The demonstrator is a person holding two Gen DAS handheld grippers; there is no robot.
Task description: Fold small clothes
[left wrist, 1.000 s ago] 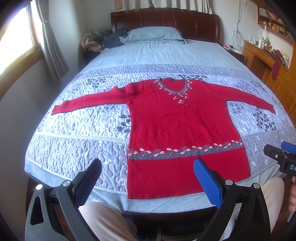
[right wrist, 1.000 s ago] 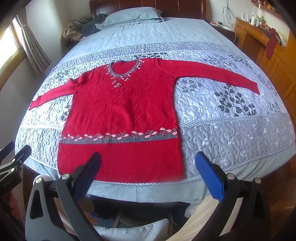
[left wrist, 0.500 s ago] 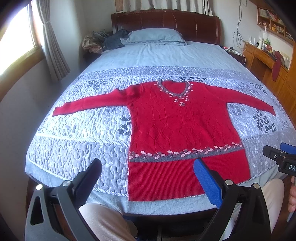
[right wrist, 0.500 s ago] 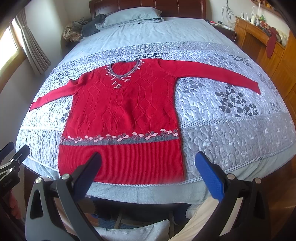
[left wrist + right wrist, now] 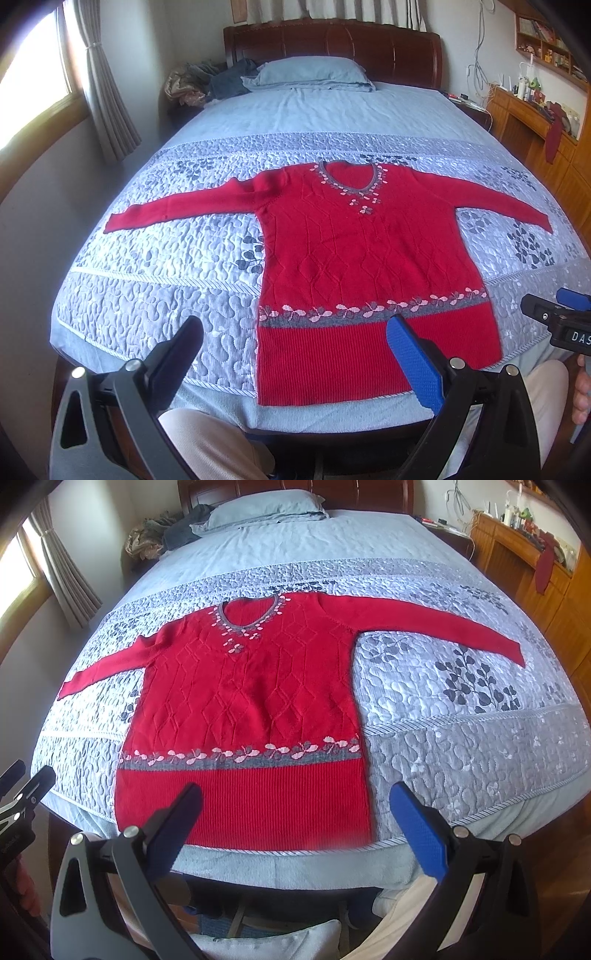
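A red knit sweater [image 5: 362, 258] lies flat, front up, on the bed, with both sleeves spread out and its hem toward me; it also shows in the right wrist view [image 5: 251, 701]. It has a grey floral band above the ribbed hem. My left gripper [image 5: 295, 347] is open and empty, held above the bed's near edge, over the hem's left part. My right gripper [image 5: 295, 812] is open and empty, over the hem's right part. Neither touches the sweater. Each gripper shows at the edge of the other's view.
The bed carries a grey-blue quilted cover [image 5: 147, 288] [image 5: 461, 746]. A pillow [image 5: 310, 72] and a pile of clothes [image 5: 207, 81] lie by the wooden headboard. A wooden cabinet [image 5: 535, 122] stands on the right, a curtained window on the left. The person's legs are below the grippers.
Both grippers have shifted slightly, so the sweater sits a little lower in the views. Both stay open. The sweater has not moved.
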